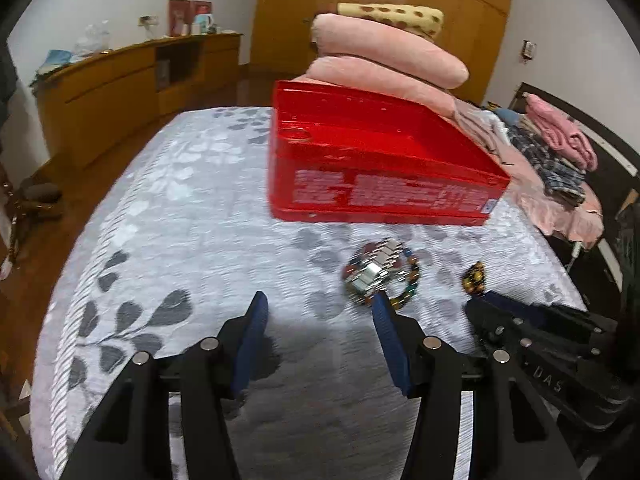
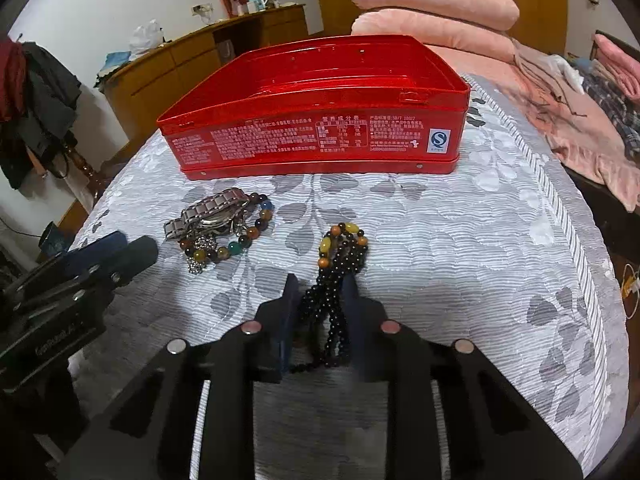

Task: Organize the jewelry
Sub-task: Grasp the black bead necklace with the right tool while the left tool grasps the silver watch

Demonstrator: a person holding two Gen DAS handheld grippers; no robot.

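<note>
An open red tin [image 2: 320, 136] stands on the grey leaf-patterned bedspread [image 2: 460, 240]. In front of it lies a black bead necklace with amber beads [image 2: 340, 256]. My right gripper [image 2: 320, 288] is shut on its black strands, and the amber end lies on the cloth beyond the fingertips. To the left, a silver watch [image 2: 212, 210] rests on a multicoloured bead bracelet [image 2: 240, 240]. In the left wrist view my left gripper [image 1: 320, 300] stands open with only cloth between its fingers. Its right fingertip is just short of the watch [image 1: 374, 270] and bracelet [image 1: 412, 280]. The tin [image 1: 380, 152] sits behind them.
Pink folded pillows [image 1: 384, 56] and a spotted yellow one are stacked behind the tin. Pink and checked clothes [image 2: 580, 112] lie to the right. A wooden sideboard [image 1: 120, 88] lines the left wall. The bed drops off on the left and right.
</note>
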